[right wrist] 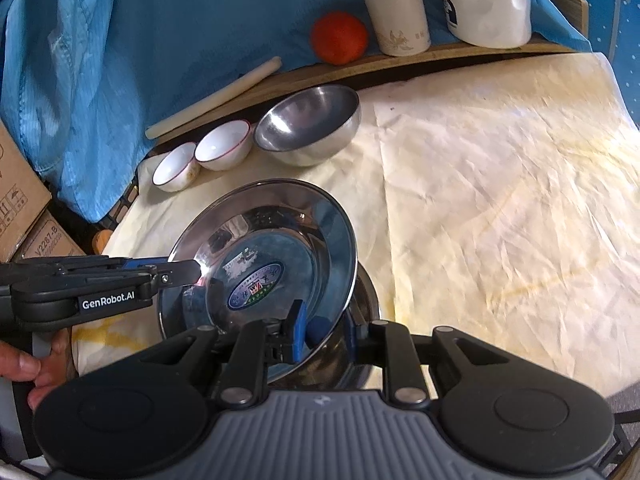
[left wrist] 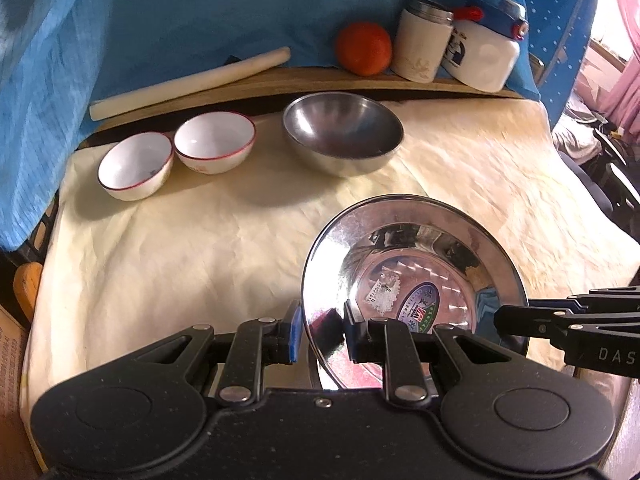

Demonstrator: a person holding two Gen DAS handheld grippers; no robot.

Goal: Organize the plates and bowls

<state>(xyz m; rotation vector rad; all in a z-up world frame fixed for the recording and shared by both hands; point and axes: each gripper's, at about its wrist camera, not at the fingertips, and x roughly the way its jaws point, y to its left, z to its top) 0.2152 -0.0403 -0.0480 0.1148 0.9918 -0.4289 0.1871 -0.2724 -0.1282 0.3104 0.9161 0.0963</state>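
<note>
A shiny steel plate with an oval sticker is held tilted above the cream cloth, and shows in the right wrist view too. My left gripper straddles its left rim, blue pads close on both sides. My right gripper straddles its right rim, and shows at the right of the left view. Another steel dish lies under the plate. A steel bowl and two white red-rimmed bowls stand at the back.
A wooden board at the back carries a rolling pin, a tomato, a white flask and a white jug. Blue cloth hangs behind. Cardboard boxes stand at left.
</note>
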